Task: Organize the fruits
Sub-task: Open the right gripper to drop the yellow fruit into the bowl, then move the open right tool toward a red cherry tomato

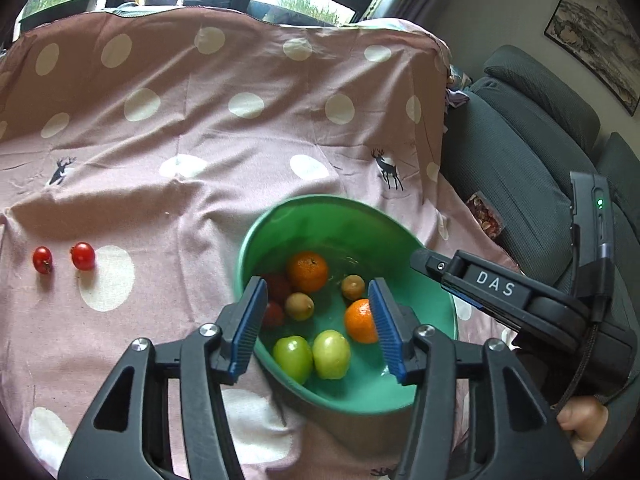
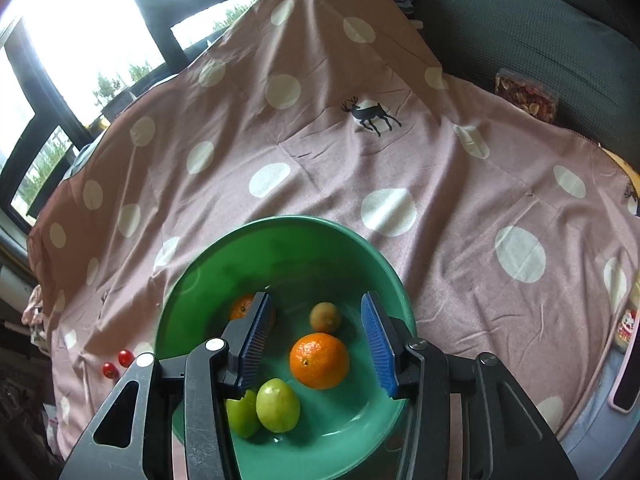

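Left wrist view, left to right. Two small red cherry tomatoes (image 1: pixel 43 259) (image 1: pixel 83 256) lie side by side on the pink cotton cloth with white polka dots and deer prints (image 1: pixel 192 132), well apart from the round green glazed bowl (image 1: pixel 280 216).

Left gripper (image 1: pixel 318 326) hangs over the near part of the bowl, blue ribbed pads spread wide, nothing between them.

Bowl contents seen here: two dark red fruits (image 1: pixel 278 286) partly hidden behind the left pad, a round orange mandarin (image 1: pixel 307 271) toward the far side, two small brownish-yellow round fruits (image 1: pixel 299 306) (image 1: pixel 353 286), a second mandarin (image 1: pixel 360 320) touching the right pad's edge in the picture, and two green plum-like fruits (image 1: pixel 293 358) (image 1: pixel 331 354) touching each other at the near wall.

Right gripper (image 1: pixel 424 260) enters from the right above the bowl rim.

A dark grey sofa (image 1: pixel 520 152) stands beside the cloth.

Right wrist view, left to right. The tomatoes (image 2: pixel 110 369) (image 2: pixel 125 357) lie near the cloth's left edge. Right gripper (image 2: pixel 316 346) is over the bowl (image 2: pixel 208 264), pads wide apart and empty. The nearer mandarin (image 2: pixel 319 365) sits between the pads below, the green fruits (image 2: pixel 278 404) just beside the left pad.
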`<state>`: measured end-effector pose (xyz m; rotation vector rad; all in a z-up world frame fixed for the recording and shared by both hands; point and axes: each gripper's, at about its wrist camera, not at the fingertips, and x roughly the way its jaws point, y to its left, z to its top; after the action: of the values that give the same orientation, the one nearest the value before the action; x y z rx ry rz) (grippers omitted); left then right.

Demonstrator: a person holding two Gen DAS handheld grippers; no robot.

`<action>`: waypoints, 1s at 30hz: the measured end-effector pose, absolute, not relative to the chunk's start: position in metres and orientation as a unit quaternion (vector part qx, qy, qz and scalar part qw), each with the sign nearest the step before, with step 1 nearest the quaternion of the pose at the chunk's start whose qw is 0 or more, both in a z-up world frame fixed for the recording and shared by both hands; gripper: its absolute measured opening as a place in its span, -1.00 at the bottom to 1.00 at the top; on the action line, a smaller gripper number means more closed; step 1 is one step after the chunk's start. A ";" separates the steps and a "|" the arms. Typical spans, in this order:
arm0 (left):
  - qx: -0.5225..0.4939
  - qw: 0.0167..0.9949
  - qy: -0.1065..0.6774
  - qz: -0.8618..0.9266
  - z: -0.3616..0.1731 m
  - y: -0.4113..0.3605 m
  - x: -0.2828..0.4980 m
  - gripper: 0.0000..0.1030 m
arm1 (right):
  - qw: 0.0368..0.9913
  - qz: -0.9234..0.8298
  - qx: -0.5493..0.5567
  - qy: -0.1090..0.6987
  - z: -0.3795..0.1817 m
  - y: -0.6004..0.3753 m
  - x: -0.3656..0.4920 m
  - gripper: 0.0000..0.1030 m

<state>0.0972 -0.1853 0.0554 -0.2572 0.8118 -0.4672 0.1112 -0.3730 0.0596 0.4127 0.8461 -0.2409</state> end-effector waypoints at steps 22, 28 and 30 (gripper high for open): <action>-0.175 0.919 0.352 -0.030 0.055 0.014 0.110 0.56 | 0.914 -0.036 0.146 0.377 0.078 -0.283 0.120 0.17; -0.198 0.907 0.372 -0.022 0.034 0.035 0.124 0.53 | 0.907 0.025 0.108 0.405 0.070 -0.236 0.136 0.18; -0.204 0.903 0.377 -0.023 0.028 0.038 0.128 0.53 | 0.901 0.057 0.100 0.419 0.066 -0.220 0.144 0.18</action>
<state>0.1284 0.0377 0.0284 -0.4222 0.7787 -0.0468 0.1442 -0.2201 0.0665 0.2066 0.8658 0.1172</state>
